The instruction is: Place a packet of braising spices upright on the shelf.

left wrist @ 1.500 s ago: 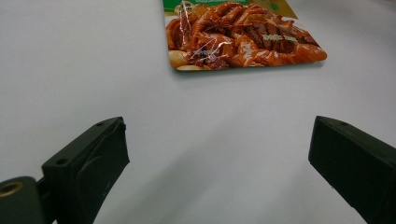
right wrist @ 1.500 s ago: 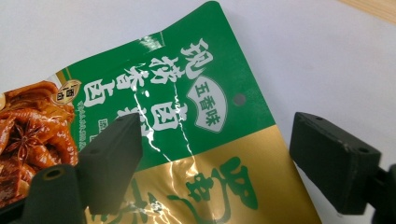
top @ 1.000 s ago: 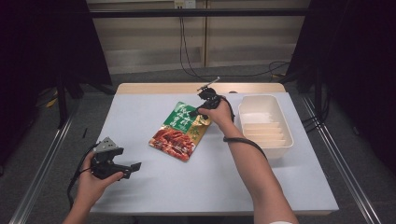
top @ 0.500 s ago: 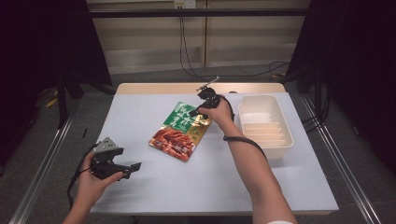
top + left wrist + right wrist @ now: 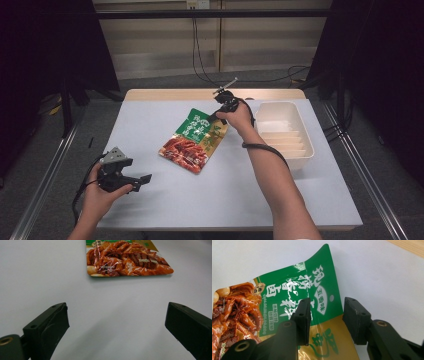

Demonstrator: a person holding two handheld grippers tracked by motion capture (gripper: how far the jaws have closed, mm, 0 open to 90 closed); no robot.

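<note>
**Listener:** Where do things stand on the worktop (image 5: 150, 125) right now?

**Operator:** A flat snack packet (image 5: 196, 140), green at its far end with a picture of red braised meat at the near end, lies around the middle. A white ridged tray (image 5: 305, 132) sits to its right, with nothing I can see in it.

**Listener:** What are my tongs doing?

**Operator:** My right tongs (image 5: 325, 315) are at the packet's far right corner, where the film curls up off the surface. The jaws stand partly open, one over the green print and one past the edge. They straddle that edge and have not closed on it.

**Listener:** And the left?

**Operator:** My left tongs (image 5: 142, 179) hover near the front left of the worktop, well apart from the packet, jaws spread wide and holding nothing.

**Listener:** So how far along?

**Operator:** Early, I judge. The reach is made; gripping, lifting and probably moving the packet to the tray remain.
</note>
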